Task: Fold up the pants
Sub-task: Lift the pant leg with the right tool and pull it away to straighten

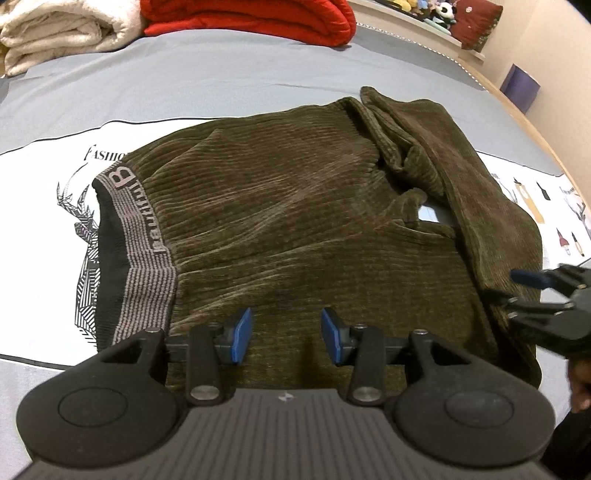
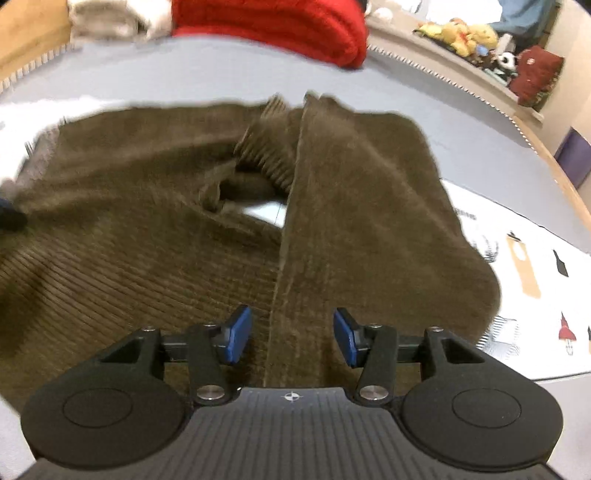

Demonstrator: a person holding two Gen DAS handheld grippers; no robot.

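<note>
No containers out here, just the brown corduroy pants (image 1: 295, 229) lying folded over on the bed (image 1: 221, 66), across the white printed panel (image 1: 44, 206) of the grey cover. The left hand-held gripper (image 1: 287, 340) hovers over the near edge of the pants, blue pads parted, nothing between them. The right hand-held gripper (image 2: 291, 336) sits above the folded leg's seam, jaws apart, cloth below them but not pinched.

Edges now: the striped grey waistband (image 1: 147, 251) runs down the left side of the pants, and a small gap in the fold lets the bed cover (image 2: 266, 214) peek through. Plenty of bare grey bed lies beyond the far edge, up to the red blanket (image 1: 251, 18) and cream blanket (image 1: 55, 33).

The left view alone catches the waistband lettering and the other gripper at the pants' right edge; the right view, blurred, shows more of the plush toys (image 2: 465, 33) on the ledge.
</note>
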